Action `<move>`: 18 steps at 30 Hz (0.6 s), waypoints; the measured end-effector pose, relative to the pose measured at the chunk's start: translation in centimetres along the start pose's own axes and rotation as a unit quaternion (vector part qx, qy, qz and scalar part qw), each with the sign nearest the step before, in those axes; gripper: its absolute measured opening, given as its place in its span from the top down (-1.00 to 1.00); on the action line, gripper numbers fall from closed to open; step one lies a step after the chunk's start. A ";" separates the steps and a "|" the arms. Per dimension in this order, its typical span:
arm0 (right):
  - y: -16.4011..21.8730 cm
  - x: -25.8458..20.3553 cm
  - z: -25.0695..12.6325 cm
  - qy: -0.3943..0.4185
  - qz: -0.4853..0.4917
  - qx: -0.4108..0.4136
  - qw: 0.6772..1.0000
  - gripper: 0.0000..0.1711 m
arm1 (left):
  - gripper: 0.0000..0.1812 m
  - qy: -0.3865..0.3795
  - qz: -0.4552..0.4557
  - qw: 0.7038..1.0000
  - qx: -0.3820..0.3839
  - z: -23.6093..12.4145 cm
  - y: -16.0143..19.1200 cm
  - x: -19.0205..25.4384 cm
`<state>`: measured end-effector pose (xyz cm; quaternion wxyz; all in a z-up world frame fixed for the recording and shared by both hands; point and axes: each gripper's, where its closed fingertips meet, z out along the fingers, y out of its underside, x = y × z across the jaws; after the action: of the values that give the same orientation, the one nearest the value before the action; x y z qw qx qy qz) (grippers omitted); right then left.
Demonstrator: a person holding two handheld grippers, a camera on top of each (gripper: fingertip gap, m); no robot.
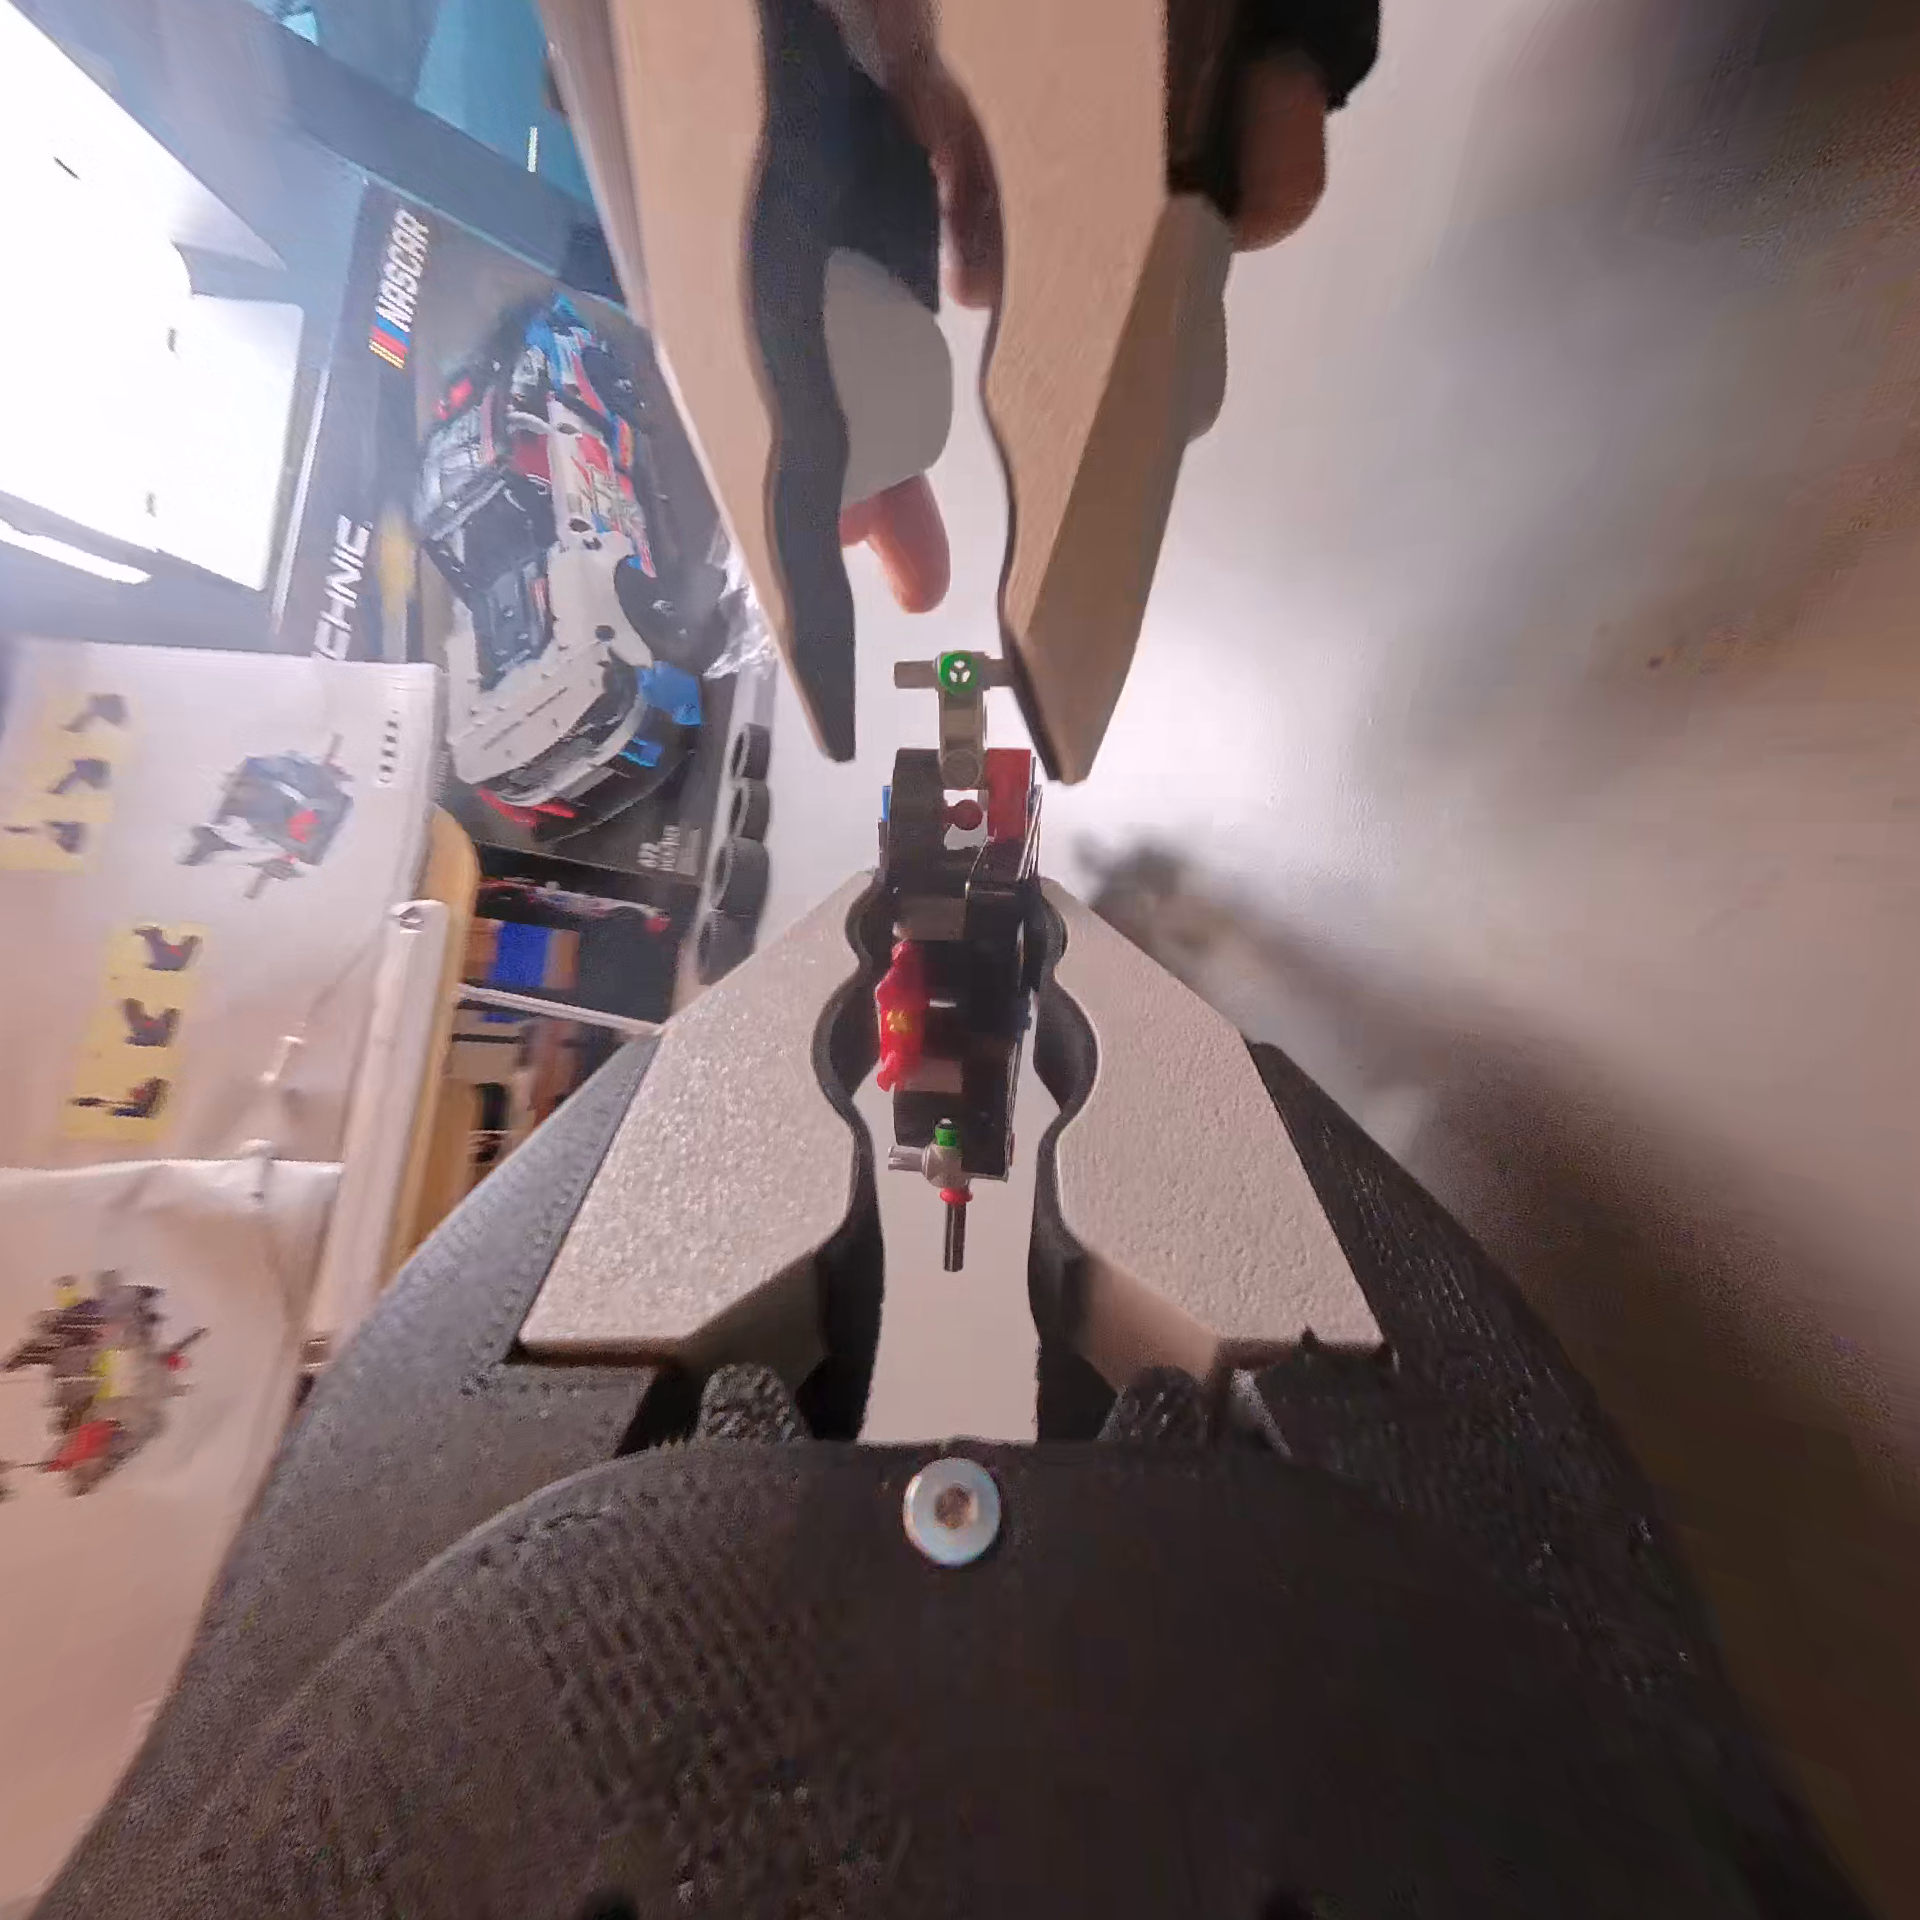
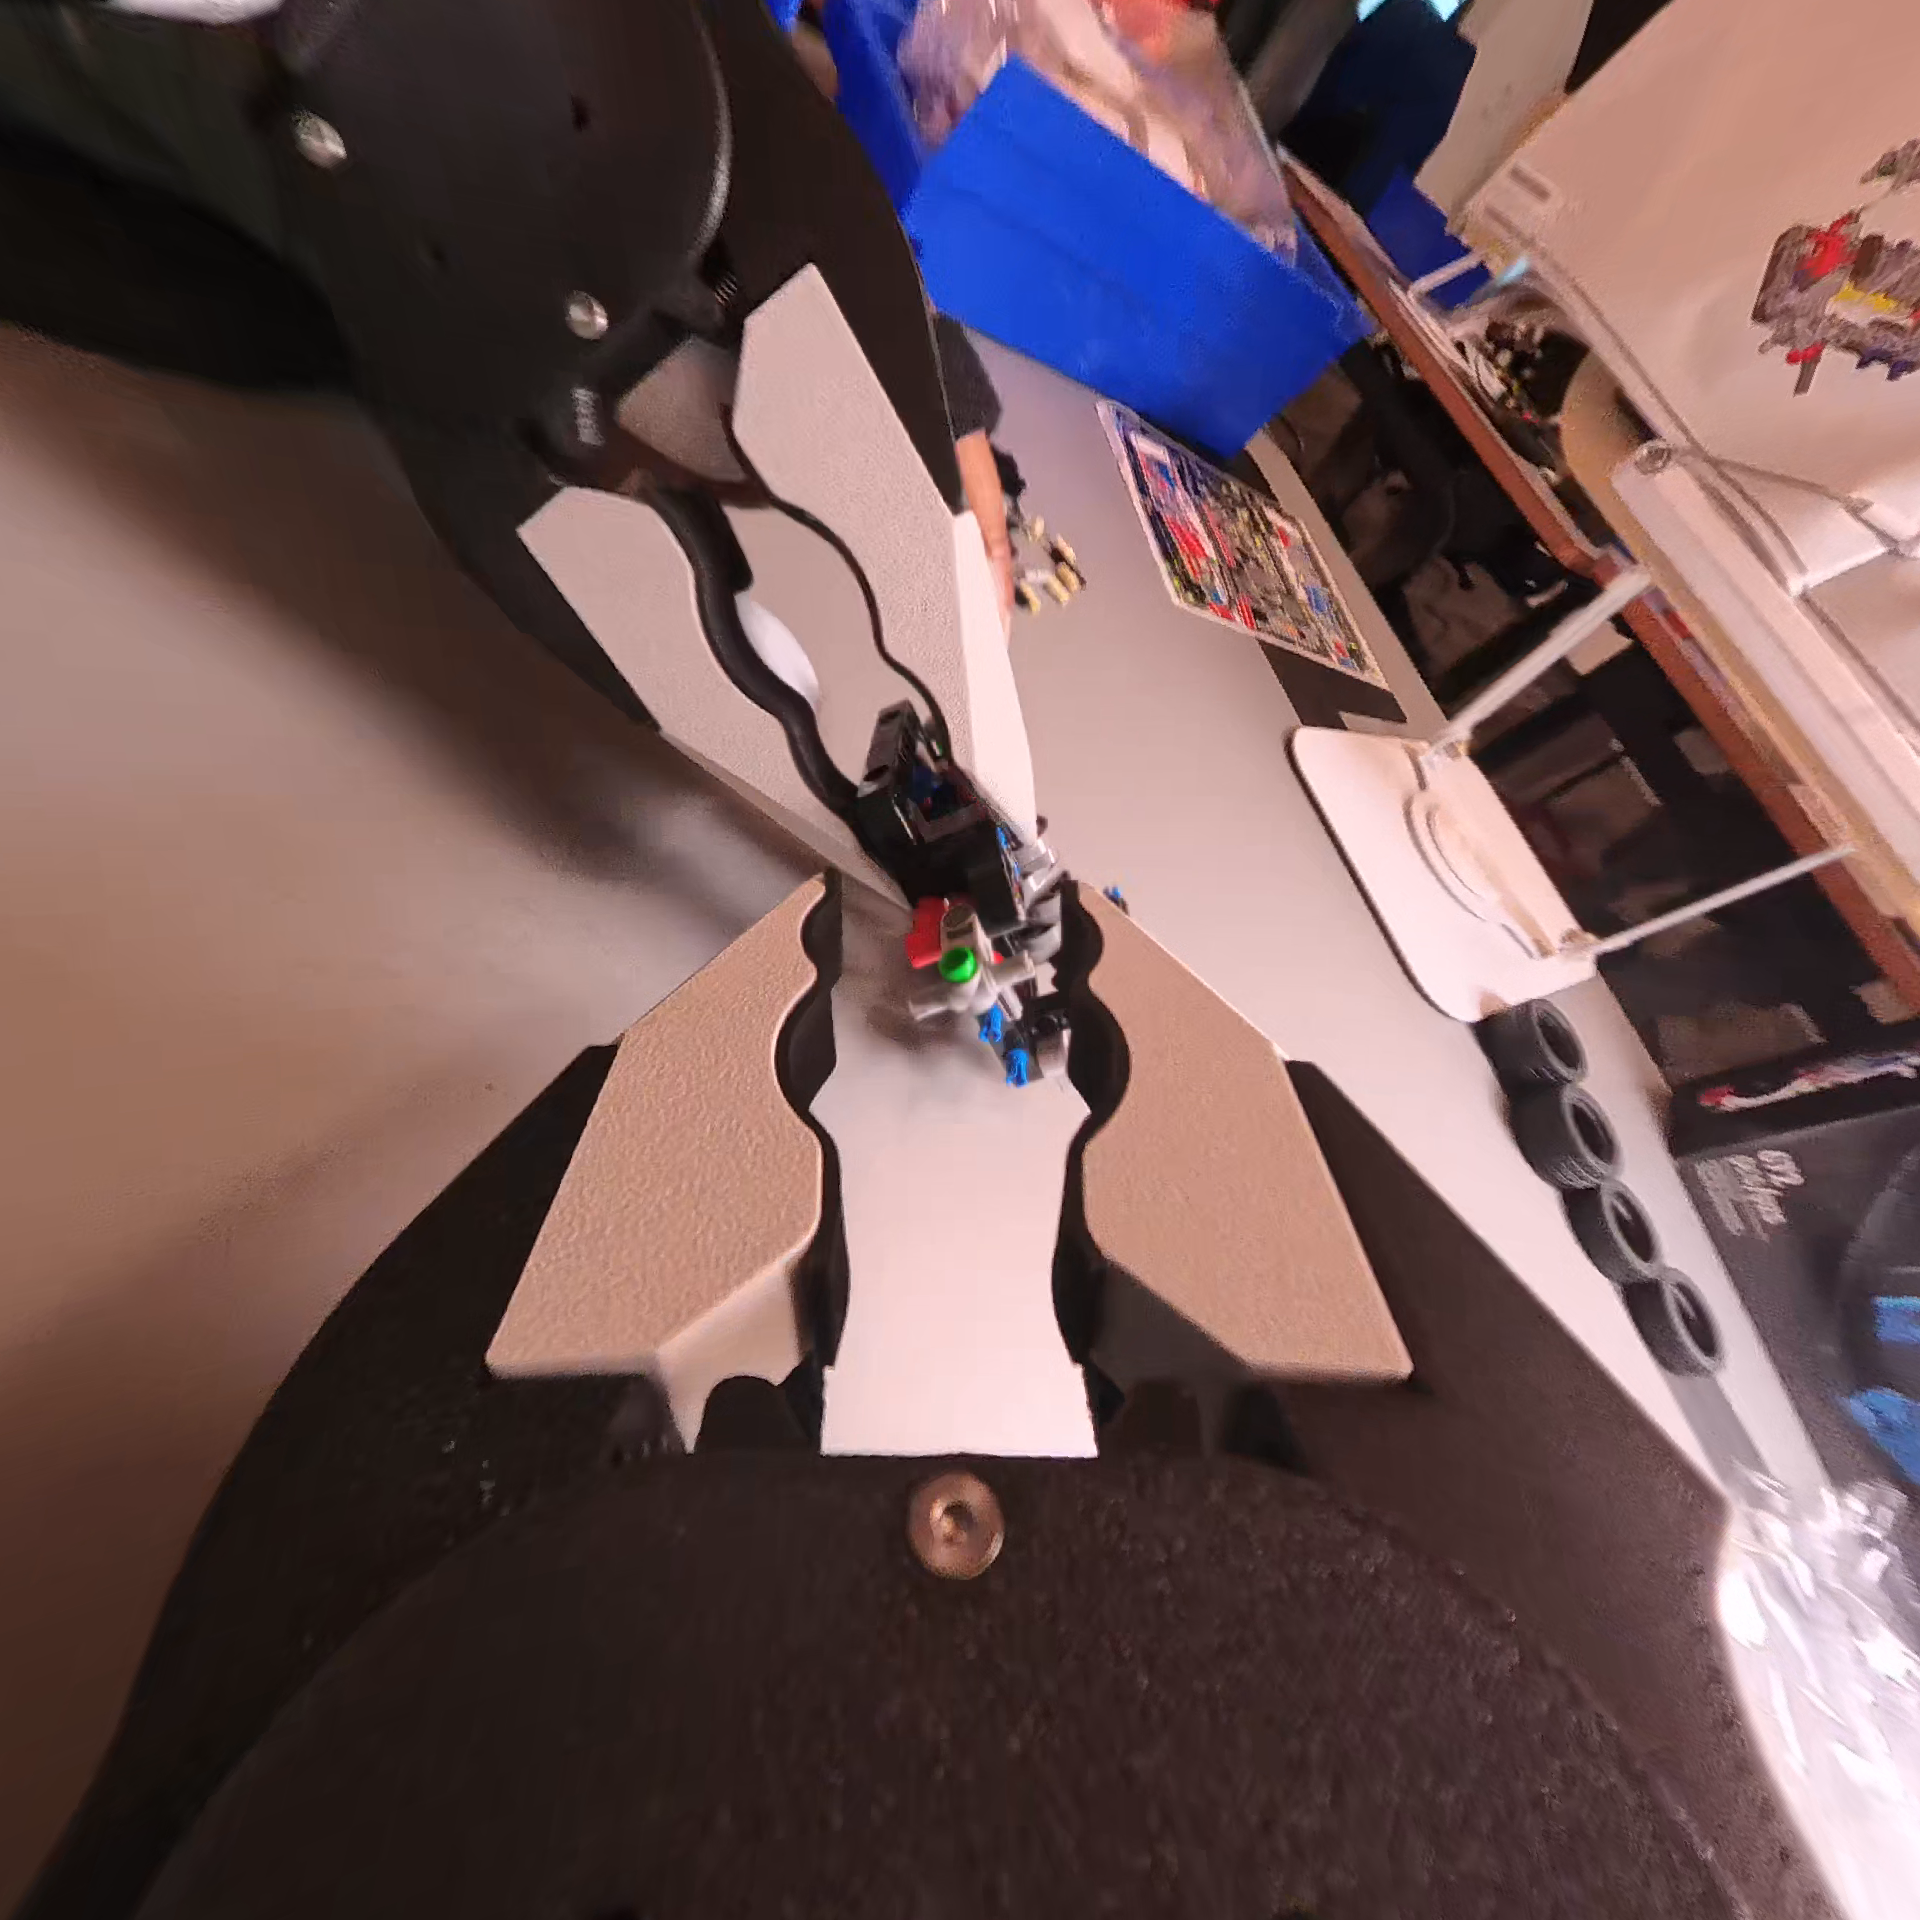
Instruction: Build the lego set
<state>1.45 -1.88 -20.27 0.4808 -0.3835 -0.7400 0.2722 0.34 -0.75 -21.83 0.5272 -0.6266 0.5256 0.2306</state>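
At nine o'clock in the left wrist view we see the instruction sheets [image 1: 156, 935], and above them, toward ten o'clock, the set's box [image 1: 499, 540] with the pictured car. A row of black tyres [image 1: 740, 852] lies on the worktop [image 1: 1455, 520] just beside the box. In the centre, the left gripper [image 1: 956, 914] has its jaws closed on the lego assembly [image 1: 961, 987], a black, red and grey block held off the worktop. At twelve o'clock the right gripper [image 1: 945, 764] reaches in with jaws parted, straddling the grey connector with the green pin [image 1: 958, 673] at the assembly's far end.

We judge the step in hand to be seating or adjusting that connector. To do it well, we should keep the left grip firm and steady, line the right jaws squarely on the grey piece, and close gently so the axle does not twist.

In the right wrist view, the jaws flank the assembly near centre without visibly clamping it. At one o'clock a blue bin [image 2: 1101, 270] holds what look like clear bags, too blurred to identify. A sticker sheet [image 2: 1236, 551] lies below it.
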 end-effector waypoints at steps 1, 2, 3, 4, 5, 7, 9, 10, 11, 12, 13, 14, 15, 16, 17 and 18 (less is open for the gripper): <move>0.5 -0.1 0.3 0.003 -0.014 -0.017 1.000 0.54 | 0.75 -0.008 0.025 1.000 -0.011 0.3 0.1 0.2; 1.1 -0.4 0.6 0.002 -0.033 -0.032 0.999 0.55 | 0.75 -0.013 0.041 0.999 -0.019 0.6 0.1 0.4; 1.6 -0.4 0.8 0.008 -0.055 -0.044 0.998 0.58 | 0.75 -0.009 0.044 0.999 -0.027 0.8 0.1 0.7; 2.0 -0.3 0.9 0.016 -0.071 -0.052 0.996 0.63 | 0.74 -0.002 0.039 0.999 -0.028 1.0 -0.1 1.0; 2.3 -0.1 1.0 0.024 -0.079 -0.060 0.995 0.74 | 0.73 0.008 0.034 0.999 -0.025 1.1 -0.3 1.4; 3.2 -0.1 1.1 0.024 -0.089 -0.077 0.993 0.85 | 0.64 0.033 0.013 0.999 -0.028 1.3 -0.2 2.2; 4.4 -0.3 1.2 0.017 -0.104 -0.097 0.990 0.86 | 0.51 0.067 -0.045 0.997 -0.009 1.0 -0.4 2.7; 4.9 -0.5 1.2 0.012 -0.107 -0.101 0.989 0.86 | 0.45 0.091 -0.087 0.992 0.011 0.5 -0.7 2.7; 5.3 -0.7 1.2 0.006 -0.107 -0.103 0.989 0.86 | 0.42 0.111 -0.138 0.984 0.030 -0.1 -1.0 2.4; 5.5 -0.8 1.1 0.003 -0.105 -0.103 0.989 0.86 | 0.42 0.128 -0.194 0.972 0.046 -0.8 -0.9 1.8; 5.6 -0.7 1.0 0.002 -0.104 -0.100 0.990 0.86 | 0.42 0.140 -0.247 0.957 0.058 -1.4 -0.6 1.0; 5.7 -0.7 0.8 -0.004 -0.102 -0.097 0.990 0.85 | 0.43 0.148 -0.292 0.943 0.065 -1.8 0.1 0.3; 5.6 -0.8 0.7 -0.013 -0.094 -0.092 0.991 0.80 | 0.44 0.154 -0.328 0.930 0.063 -2.0 1.1 -0.3; 5.6 -0.9 0.5 -0.026 -0.078 -0.089 0.993 0.72 | 0.46 0.162 -0.356 0.919 0.056 -2.0 2.3 -0.5; 5.7 -1.0 0.3 -0.039 -0.060 -0.089 0.993 0.63 | 0.48 0.177 -0.379 0.907 0.051 -1.9 3.2 -0.2; 5.8 -1.0 0.0 -0.052 -0.040 -0.091 0.994 0.60 | 0.48 0.194 -0.398 0.895 0.050 -1.8 3.7 0.3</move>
<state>3.50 0.53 -25.24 0.4151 -0.3811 -0.8004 0.2044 -3.35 -2.12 -23.00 0.4931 -0.7884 0.3353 -0.1512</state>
